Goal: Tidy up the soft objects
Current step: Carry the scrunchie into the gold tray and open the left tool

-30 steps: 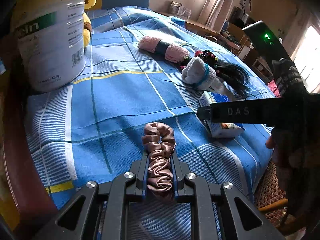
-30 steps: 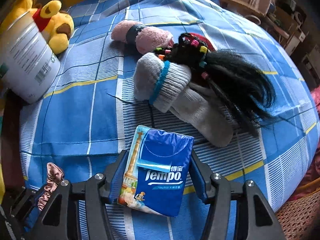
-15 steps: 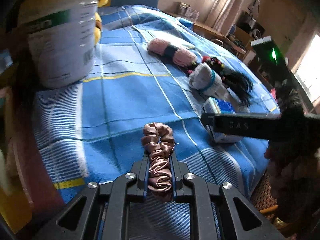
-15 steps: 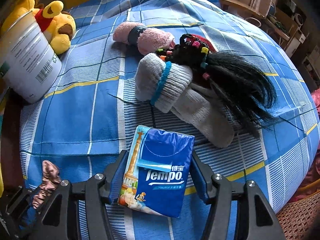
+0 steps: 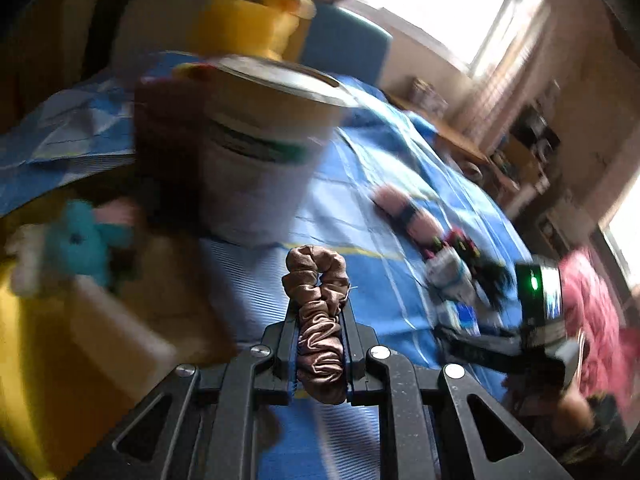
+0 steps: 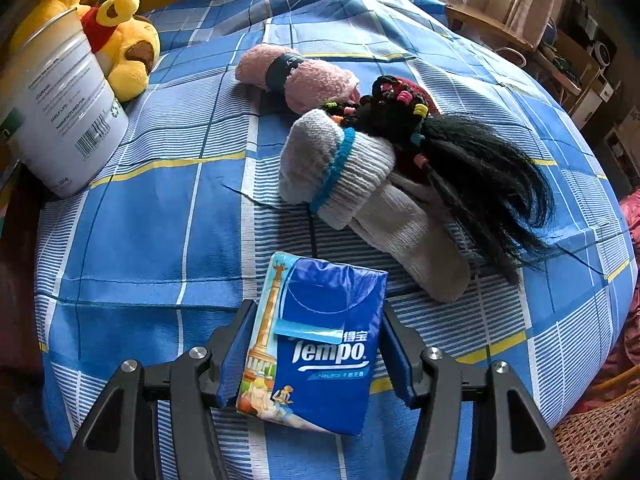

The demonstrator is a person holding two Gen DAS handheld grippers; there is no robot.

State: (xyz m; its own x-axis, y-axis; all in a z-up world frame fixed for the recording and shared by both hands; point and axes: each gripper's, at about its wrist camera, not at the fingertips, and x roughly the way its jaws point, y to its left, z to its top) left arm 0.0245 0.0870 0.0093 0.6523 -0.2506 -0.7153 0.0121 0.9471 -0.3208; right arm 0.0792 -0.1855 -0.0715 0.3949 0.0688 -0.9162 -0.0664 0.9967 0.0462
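The left hand-held gripper (image 5: 320,344) pinches a brown satin scrunchie (image 5: 318,320) in the air just in front of a white tin (image 5: 256,160) on the blue checked bed (image 6: 160,220). The slippery loop is held only at its lower half and could slide free if swung. The right hand-held gripper (image 6: 316,348) brackets a tissue pack (image 6: 316,340) lying well to the tin's right, contact unclear; a squeeze might crush or tip it.

The shiny brown scrunchie (image 5: 318,322) is squeezed flat and stands up. The blue tissue pack (image 6: 316,344) lies near. Behind it lies a grey sock (image 6: 360,200), then black hair (image 6: 480,176). A pink sock (image 6: 300,78) lies farther back.
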